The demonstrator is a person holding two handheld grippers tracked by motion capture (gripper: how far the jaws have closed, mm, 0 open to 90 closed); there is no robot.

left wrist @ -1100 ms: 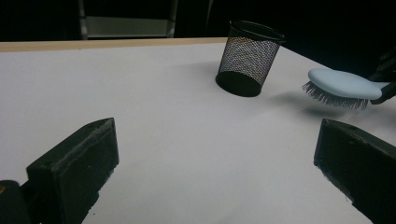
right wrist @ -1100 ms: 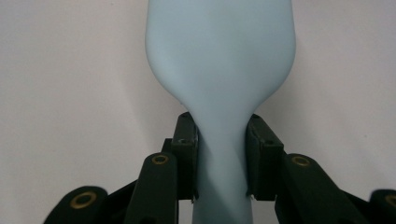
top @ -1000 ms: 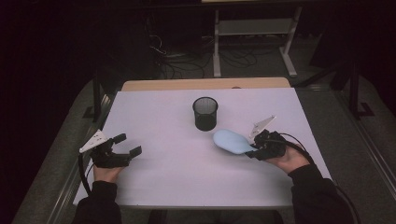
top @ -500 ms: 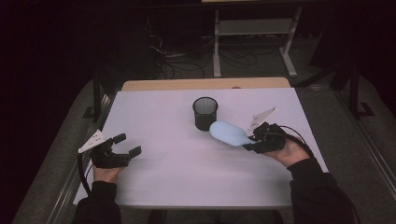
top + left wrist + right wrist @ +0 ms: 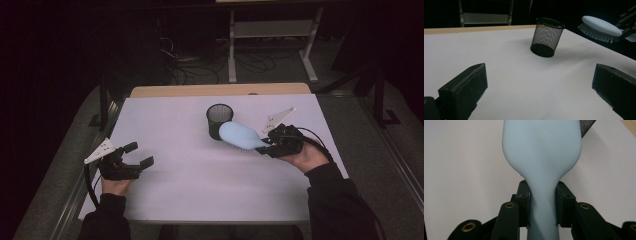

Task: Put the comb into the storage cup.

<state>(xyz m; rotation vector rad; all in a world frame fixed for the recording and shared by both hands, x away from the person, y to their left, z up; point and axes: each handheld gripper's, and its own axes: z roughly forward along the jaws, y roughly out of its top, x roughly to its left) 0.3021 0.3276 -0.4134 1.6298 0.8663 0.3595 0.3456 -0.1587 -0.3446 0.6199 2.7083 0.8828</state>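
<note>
A pale blue hairbrush (image 5: 239, 135) hangs above the white table (image 5: 200, 170), bristles down, its head right beside a black mesh cup (image 5: 218, 120). My right gripper (image 5: 268, 145) is shut on the brush's handle (image 5: 541, 202), both pads pressed against its narrow neck. From the left gripper view the hairbrush (image 5: 600, 28) floats to the upper right of the mesh cup (image 5: 546, 37), which stands upright. At the table's left front my left gripper (image 5: 138, 154) rests wide open, nothing between its jaws.
A wooden strip (image 5: 220, 90) borders the table's far edge. Behind it lie a metal stand (image 5: 270, 45) and cables on a dark floor. White surface stretches between the two hands.
The right gripper has lifted the hairbrush and carried it left and away, so its head now sits next to the mesh cup. The left gripper has stayed where it was.
</note>
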